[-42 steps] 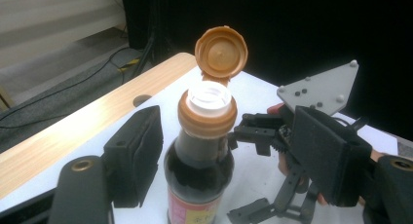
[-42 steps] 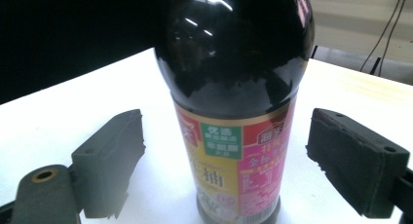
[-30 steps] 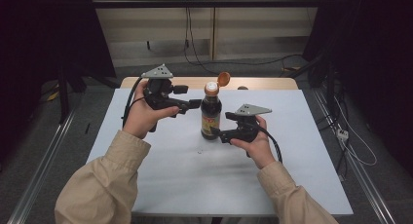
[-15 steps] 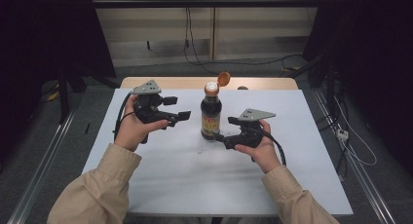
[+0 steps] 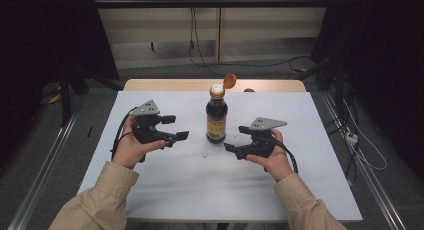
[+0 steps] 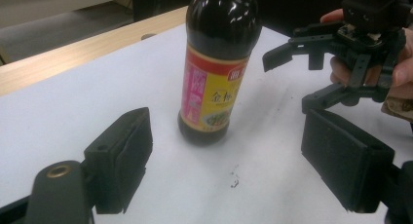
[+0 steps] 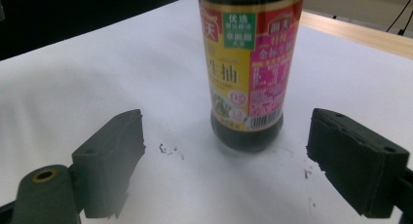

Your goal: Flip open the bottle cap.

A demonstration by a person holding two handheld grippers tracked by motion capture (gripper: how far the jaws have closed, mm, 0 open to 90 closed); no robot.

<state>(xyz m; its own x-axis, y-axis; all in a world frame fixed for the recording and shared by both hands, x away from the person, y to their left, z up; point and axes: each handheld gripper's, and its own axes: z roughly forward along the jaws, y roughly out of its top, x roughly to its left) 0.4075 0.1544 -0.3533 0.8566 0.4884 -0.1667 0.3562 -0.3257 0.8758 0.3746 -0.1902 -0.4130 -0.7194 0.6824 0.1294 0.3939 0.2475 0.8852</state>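
Observation:
A dark soy sauce bottle (image 5: 216, 119) with a yellow and pink label stands upright at the middle of the white table (image 5: 200, 190). Its orange flip cap (image 5: 229, 81) hangs open. My left gripper (image 5: 176, 127) hovers open to the bottle's left, a short gap away. My right gripper (image 5: 235, 139) is open just right of the bottle's base. In the left gripper view the bottle (image 6: 216, 63) stands beyond the open left gripper (image 6: 229, 143), with the right gripper (image 6: 292, 78) behind it. In the right gripper view the bottle (image 7: 248, 63) stands just beyond the wide-open right gripper (image 7: 226, 153).
Small dark specks (image 5: 205, 155) lie on the table in front of the bottle. A wooden strip (image 5: 165, 84) edges the far side. Cables (image 5: 365, 155) and metal rails (image 5: 45, 165) run along the floor on both sides.
My left gripper has dropped from near the bottle's cap and drawn back to the left. My right gripper has pulled away from the bottle's side toward the person. The bottle stays put.

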